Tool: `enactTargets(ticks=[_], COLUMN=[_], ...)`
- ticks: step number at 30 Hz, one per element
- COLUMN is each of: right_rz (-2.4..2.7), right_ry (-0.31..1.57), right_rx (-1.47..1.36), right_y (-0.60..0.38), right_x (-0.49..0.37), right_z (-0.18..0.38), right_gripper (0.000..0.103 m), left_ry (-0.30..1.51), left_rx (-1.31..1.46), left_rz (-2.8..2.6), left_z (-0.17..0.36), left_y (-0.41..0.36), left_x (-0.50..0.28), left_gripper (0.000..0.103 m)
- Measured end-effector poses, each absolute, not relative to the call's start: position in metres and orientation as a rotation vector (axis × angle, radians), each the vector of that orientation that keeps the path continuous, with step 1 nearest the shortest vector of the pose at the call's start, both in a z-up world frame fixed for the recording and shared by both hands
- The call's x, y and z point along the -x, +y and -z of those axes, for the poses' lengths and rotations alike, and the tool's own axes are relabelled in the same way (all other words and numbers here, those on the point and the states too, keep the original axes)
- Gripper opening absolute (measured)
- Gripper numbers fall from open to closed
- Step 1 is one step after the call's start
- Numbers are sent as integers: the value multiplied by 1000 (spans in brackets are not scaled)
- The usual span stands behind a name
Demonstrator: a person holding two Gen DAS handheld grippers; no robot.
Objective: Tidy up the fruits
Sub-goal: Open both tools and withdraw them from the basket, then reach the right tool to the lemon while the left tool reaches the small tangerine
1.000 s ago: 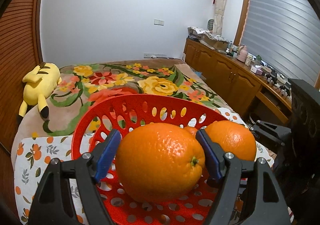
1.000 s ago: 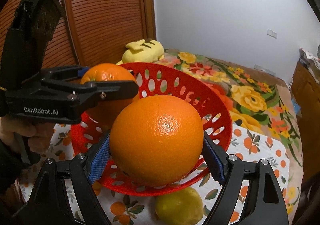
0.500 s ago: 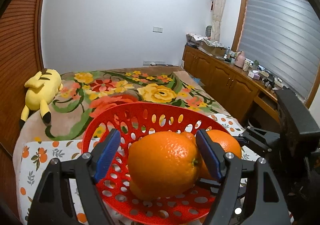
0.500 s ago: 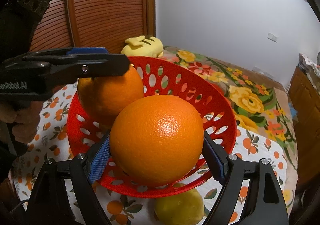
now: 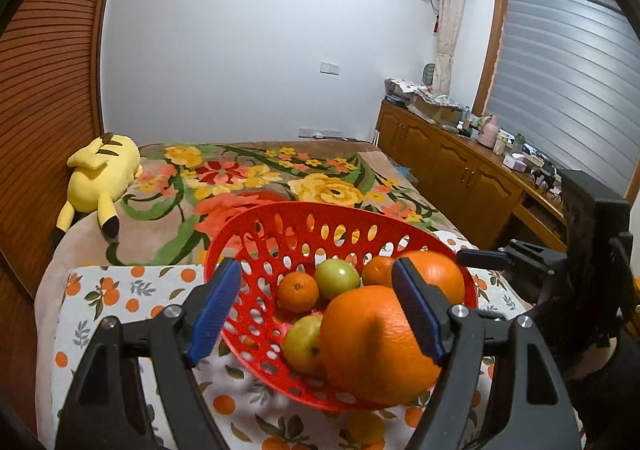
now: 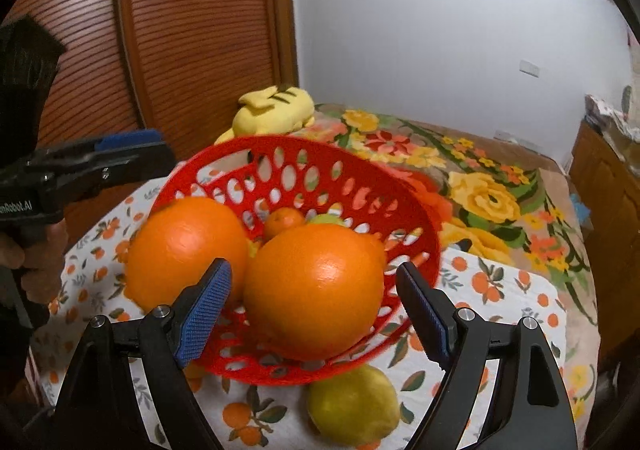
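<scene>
Oranges (image 6: 316, 290) | two large, glossy (pitted skin) | in red basket (image 6: 420, 234)

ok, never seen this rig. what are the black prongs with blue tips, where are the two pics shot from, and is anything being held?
No robot here: a person holds a two-finger tool in each hand, with a fisheye camera on each looking along its fingers. One picture is from the left tool, the other from the right tool; the blue tips are the finger pads. On the orange-print cloth sits a red basket with two large oranges, small oranges and greenish fruit. A yellow-green fruit lies on the cloth just outside it. Both tools are open and hold nothing; the large oranges rest in the basket.
</scene>
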State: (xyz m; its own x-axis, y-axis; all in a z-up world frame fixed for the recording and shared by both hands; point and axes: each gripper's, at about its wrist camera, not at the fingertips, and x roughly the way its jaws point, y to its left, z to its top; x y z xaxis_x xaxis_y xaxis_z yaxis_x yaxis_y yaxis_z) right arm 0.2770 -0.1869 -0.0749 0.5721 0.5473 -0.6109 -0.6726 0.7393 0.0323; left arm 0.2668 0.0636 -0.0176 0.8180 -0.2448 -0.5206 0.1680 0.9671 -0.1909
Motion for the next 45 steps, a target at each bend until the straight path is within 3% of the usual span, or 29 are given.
enactTargets(ticks=[29,45], right_rz=[-644,-636], right_ry=[632,691], right_rx=[187,174], right_y=[-239,-247], right_x=[-205,-207], right_z=[87,117], right_gripper=[86,86], left_ry=[595,697], left_rx=[82,98], left_rz=[212,218], left_z=[31,78], left_y=[35,23], left_x=[-188,-189], left_gripper=[79,79])
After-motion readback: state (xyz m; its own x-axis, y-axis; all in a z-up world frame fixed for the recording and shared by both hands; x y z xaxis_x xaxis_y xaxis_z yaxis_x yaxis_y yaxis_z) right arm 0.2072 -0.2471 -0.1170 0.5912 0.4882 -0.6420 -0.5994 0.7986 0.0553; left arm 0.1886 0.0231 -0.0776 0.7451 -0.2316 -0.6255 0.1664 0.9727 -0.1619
